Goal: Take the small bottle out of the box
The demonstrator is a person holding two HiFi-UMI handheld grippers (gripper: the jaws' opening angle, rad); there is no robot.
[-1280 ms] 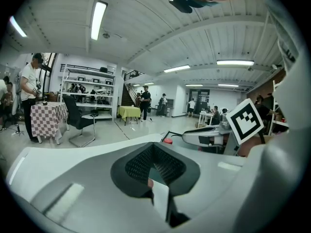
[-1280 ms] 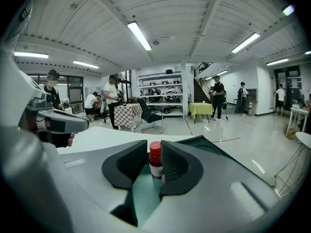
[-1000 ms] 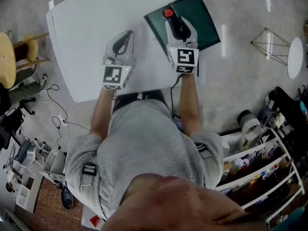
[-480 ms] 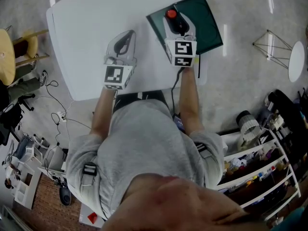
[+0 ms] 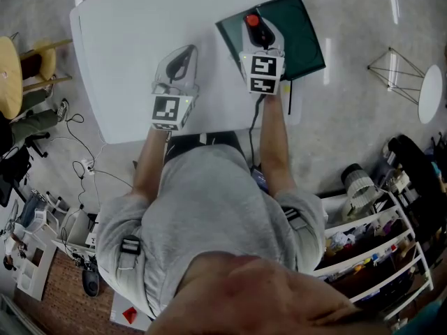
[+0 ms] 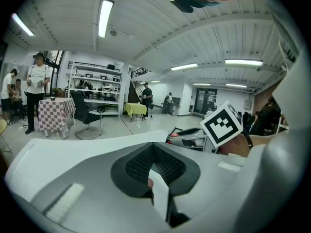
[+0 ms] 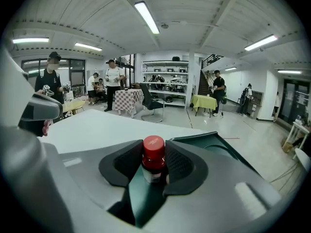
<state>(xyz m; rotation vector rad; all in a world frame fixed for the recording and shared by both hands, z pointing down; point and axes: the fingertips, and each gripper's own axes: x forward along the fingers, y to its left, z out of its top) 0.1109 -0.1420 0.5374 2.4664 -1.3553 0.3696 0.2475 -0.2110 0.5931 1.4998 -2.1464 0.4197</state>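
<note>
A small bottle (image 5: 251, 20) with a red cap stands inside the dark green box (image 5: 304, 38) at the far right of the white table (image 5: 126, 40). My right gripper (image 5: 255, 29) reaches into the box. In the right gripper view the bottle (image 7: 153, 160) sits between the two black pads (image 7: 181, 165), which touch it on both sides. The jaws have just been closing on it. My left gripper (image 5: 183, 56) rests over the bare table to the left of the box. In the left gripper view its pads (image 6: 141, 163) meet at the tips with nothing between them.
The box's rim (image 7: 219, 141) rises to the right of the bottle. Off the table, a wire shelf rack (image 5: 380, 243) stands at the lower right, cables (image 5: 84, 166) lie on the floor at the left, and a wooden stool (image 5: 14, 82) stands by the left edge. Several people stand far across the room.
My right gripper has moved forward and down over the box. The bottle, which stood just left of its tips, now sits between its narrowed jaws. The left gripper has stayed put.
</note>
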